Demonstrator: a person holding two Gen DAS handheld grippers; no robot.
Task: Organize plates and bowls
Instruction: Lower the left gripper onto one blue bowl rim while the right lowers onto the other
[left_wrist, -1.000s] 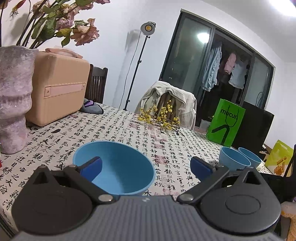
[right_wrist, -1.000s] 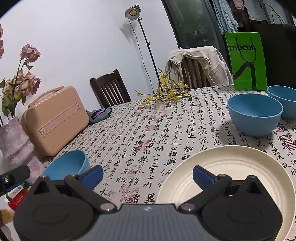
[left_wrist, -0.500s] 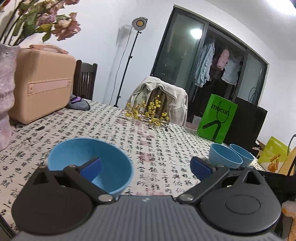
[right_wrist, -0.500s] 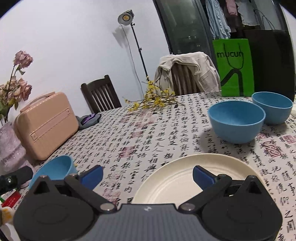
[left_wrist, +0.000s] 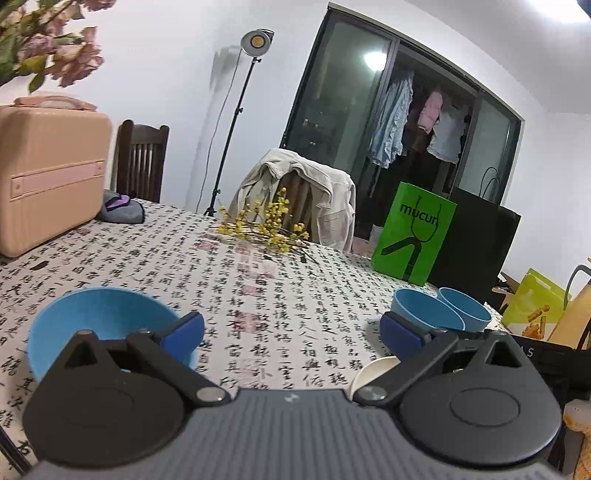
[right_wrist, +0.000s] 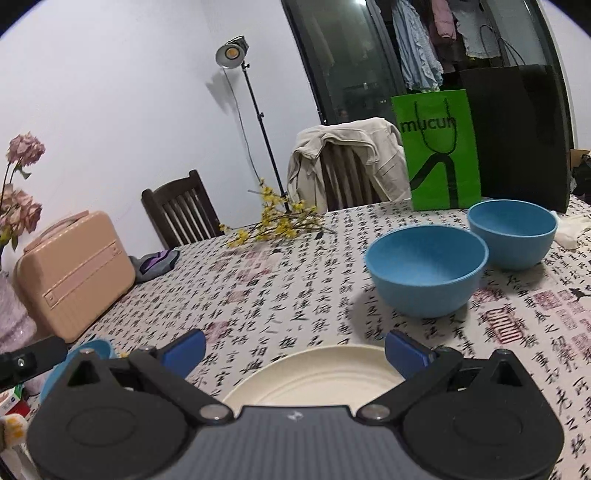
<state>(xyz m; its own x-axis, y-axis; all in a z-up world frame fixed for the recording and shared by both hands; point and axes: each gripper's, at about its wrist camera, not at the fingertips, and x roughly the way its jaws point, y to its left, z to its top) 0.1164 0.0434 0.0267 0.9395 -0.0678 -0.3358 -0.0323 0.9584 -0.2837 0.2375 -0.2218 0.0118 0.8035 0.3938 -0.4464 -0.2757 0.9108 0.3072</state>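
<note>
A blue bowl (left_wrist: 99, 325) stands on the printed tablecloth at the near left, just behind my left gripper's left finger. My left gripper (left_wrist: 291, 332) is open and empty. A cream plate (right_wrist: 317, 376) lies flat directly under my right gripper (right_wrist: 295, 350), which is open and empty. Two more blue bowls (right_wrist: 426, 269) (right_wrist: 513, 238) stand side by side at the right of the table; they also show in the left wrist view (left_wrist: 424, 314). The plate's edge (left_wrist: 373, 371) peeks out in the left wrist view.
A pink case (left_wrist: 48, 170) and a vase with pink flowers (right_wrist: 14, 206) stand at the left. Yellow flower sprigs (left_wrist: 266, 225) lie mid-table. A green bag (right_wrist: 439, 147) and a black bag (right_wrist: 517, 133) stand at the far edge. Chairs stand behind the table.
Both grippers have swung to the right. The left bowl has slid to the left in the left view. The plate and the two bowls have shifted toward the centre in the right view.
</note>
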